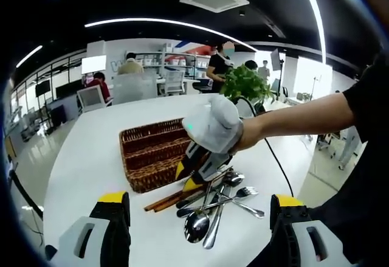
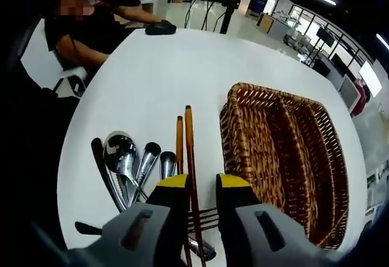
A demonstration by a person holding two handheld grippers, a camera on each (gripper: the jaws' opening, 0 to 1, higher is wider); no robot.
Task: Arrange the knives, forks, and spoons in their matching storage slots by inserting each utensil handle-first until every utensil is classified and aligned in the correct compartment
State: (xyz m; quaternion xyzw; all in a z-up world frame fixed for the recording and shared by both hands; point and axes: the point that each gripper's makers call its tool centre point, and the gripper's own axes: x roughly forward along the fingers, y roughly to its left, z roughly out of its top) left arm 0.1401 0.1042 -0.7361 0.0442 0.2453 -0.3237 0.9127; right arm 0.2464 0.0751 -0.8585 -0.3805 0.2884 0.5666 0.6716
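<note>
1. While your left gripper [image 1: 199, 230] hangs above the near edge of the white table [image 1: 91, 157], its yellow-tipped jaws stand wide apart with nothing between them.
2. From the left gripper view, your right gripper [image 1: 196, 173] sits at about 12 o'clock from the utensil pile, held by your white-gloved hand [image 1: 214, 124].
3. Your right gripper [image 2: 199, 185] has its jaws drawn near together around the longer of two brown chopsticks [image 2: 189, 157]; whether the pads actually press it, you cannot tell.
4. The spoons [image 2: 124, 157] lie at 9 o'clock of those jaws, bowls fanned out, with a fork [image 2: 203, 218] crossing under the jaws.
5. The wicker cutlery basket [image 2: 285, 157] rests at 3 o'clock of the chopsticks, just beside them, its long compartments bare.
6. A potted green plant [image 1: 246, 84] stands beyond the basket, at the table's far side.
</note>
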